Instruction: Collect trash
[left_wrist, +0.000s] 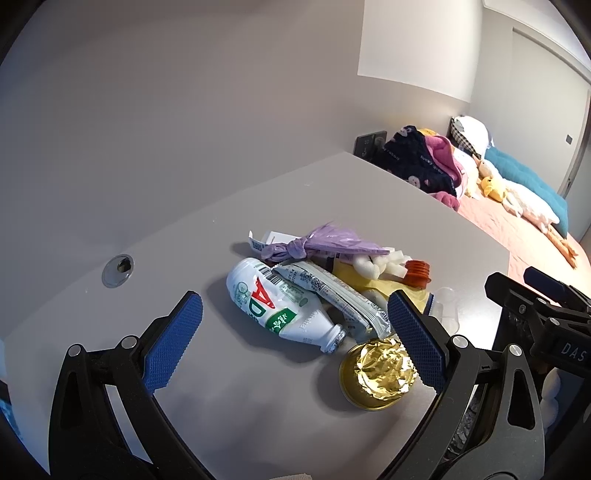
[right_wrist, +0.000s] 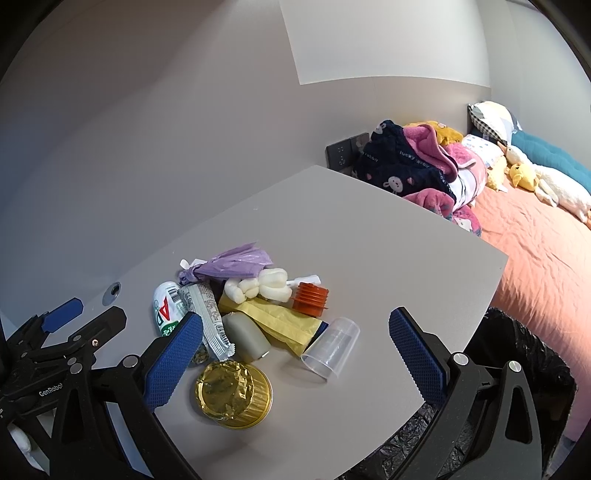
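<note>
A heap of trash lies on the grey table (left_wrist: 258, 387) (right_wrist: 369, 251). It holds a white AD bottle (left_wrist: 273, 302) (right_wrist: 168, 308), a silver snack wrapper (left_wrist: 332, 295) (right_wrist: 208, 317), a knotted purple bag (left_wrist: 325, 243) (right_wrist: 229, 264), a gold foil can (left_wrist: 378, 373) (right_wrist: 232, 393), a yellow bag (right_wrist: 280, 319), an orange cap (left_wrist: 417, 273) (right_wrist: 310, 297) and a clear plastic cup (right_wrist: 330, 347). My left gripper (left_wrist: 291, 339) is open above the bottle and can. My right gripper (right_wrist: 295, 350) is open over the cup, holding nothing.
A black trash bag (right_wrist: 517, 362) hangs off the table's near right edge. Behind the table a bed (right_wrist: 546, 266) carries piled clothes (right_wrist: 413, 162) and plush toys. A cable hole (left_wrist: 118, 267) is in the table at left. The wall stands close behind.
</note>
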